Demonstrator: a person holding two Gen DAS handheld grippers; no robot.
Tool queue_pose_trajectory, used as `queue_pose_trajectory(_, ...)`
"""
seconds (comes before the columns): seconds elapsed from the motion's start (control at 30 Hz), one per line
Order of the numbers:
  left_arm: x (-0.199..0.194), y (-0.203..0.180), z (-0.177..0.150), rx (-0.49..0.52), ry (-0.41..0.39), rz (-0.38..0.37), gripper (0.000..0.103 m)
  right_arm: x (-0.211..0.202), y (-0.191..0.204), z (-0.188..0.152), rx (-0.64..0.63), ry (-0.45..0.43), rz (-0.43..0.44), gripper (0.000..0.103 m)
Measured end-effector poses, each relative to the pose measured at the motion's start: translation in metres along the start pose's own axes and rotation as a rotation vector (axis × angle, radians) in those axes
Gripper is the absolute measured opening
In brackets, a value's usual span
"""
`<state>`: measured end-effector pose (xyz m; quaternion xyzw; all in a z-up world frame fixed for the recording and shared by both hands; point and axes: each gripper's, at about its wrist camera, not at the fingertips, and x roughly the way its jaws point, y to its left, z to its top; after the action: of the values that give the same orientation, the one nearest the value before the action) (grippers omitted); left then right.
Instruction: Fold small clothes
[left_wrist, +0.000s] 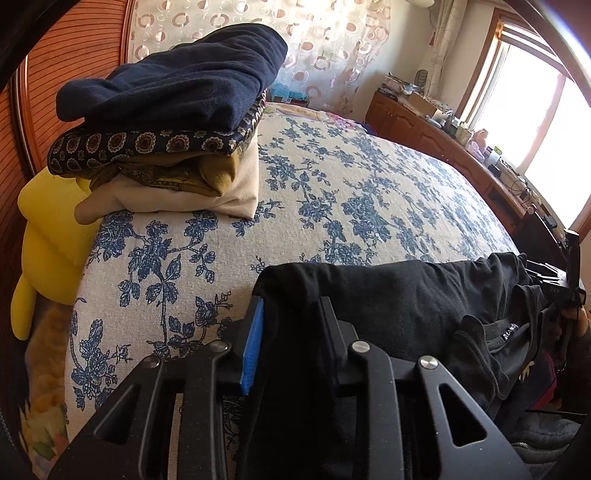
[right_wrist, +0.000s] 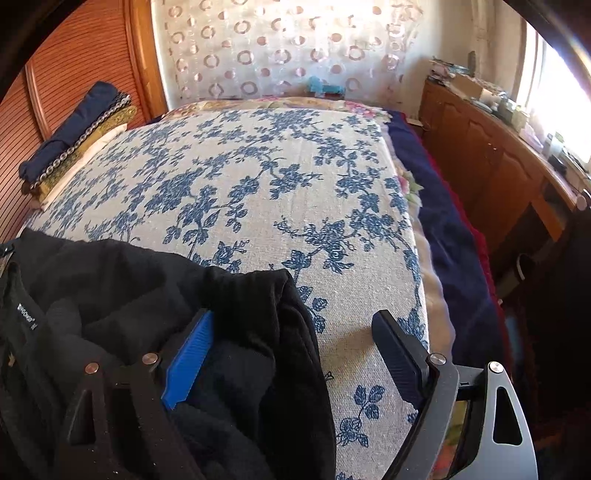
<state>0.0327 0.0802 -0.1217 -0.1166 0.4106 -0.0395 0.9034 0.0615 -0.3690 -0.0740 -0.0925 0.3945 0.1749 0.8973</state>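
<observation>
A home bedroom: a floral-covered bed (right_wrist: 258, 206) is filling the room, curtains (right_wrist: 280, 48) are hanging behind, a wooden dresser (right_wrist: 491, 155) is standing beside.

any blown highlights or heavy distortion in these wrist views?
Left wrist: window clipped white, fisheye bows the floral bedspread, black garment loses fold detail. Right wrist: window blown, sheer curtain backlit and hazy, corners vignetted.

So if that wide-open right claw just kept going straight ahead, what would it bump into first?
Probably the blue-flowered cream bedspread. The right gripper points down at it, with the crumpled black garment partly between its open fingers on the left side. Depth is hard to judge.
</observation>
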Motion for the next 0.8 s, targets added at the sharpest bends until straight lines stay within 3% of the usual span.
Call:
queue_pose_trajectory(0.1, 0.000, 0.000, 0.001, 0.002, 0.005, -0.008, 0.027, 0.001, 0.000, 0.004, -0.030, 0.013, 0.032, 0.079)
queue_pose_trajectory(0.17, 0.000, -0.002, 0.001, 0.008, 0.001, -0.015, 0.010, -0.001, 0.004, 0.006, -0.049, 0.014, 0.055, 0.060)
queue_pose_trajectory(0.2, -0.001, -0.004, 0.001, 0.014, -0.006, -0.016, 0.008, -0.002, 0.006, 0.006, -0.060, 0.014, 0.068, 0.045)
queue_pose_trajectory(0.3, -0.006, -0.014, 0.000, 0.038, -0.038, -0.025, 0.006, -0.005, 0.014, 0.004, -0.094, 0.022, 0.111, 0.018)
queue_pose_trajectory(0.33, -0.013, -0.017, 0.001, 0.036, -0.058, -0.038, 0.006, -0.007, 0.015, 0.004, -0.094, 0.022, 0.117, 0.014)
queue_pose_trajectory(0.57, -0.079, -0.043, 0.002, 0.063, -0.217, -0.098, 0.005, -0.060, 0.010, -0.003, -0.009, -0.148, 0.113, 0.011)
queue_pose_trajectory(0.8, -0.150, -0.058, 0.003, 0.072, -0.397, -0.122, 0.005, -0.139, 0.017, -0.009, -0.038, -0.295, 0.109, 0.011)
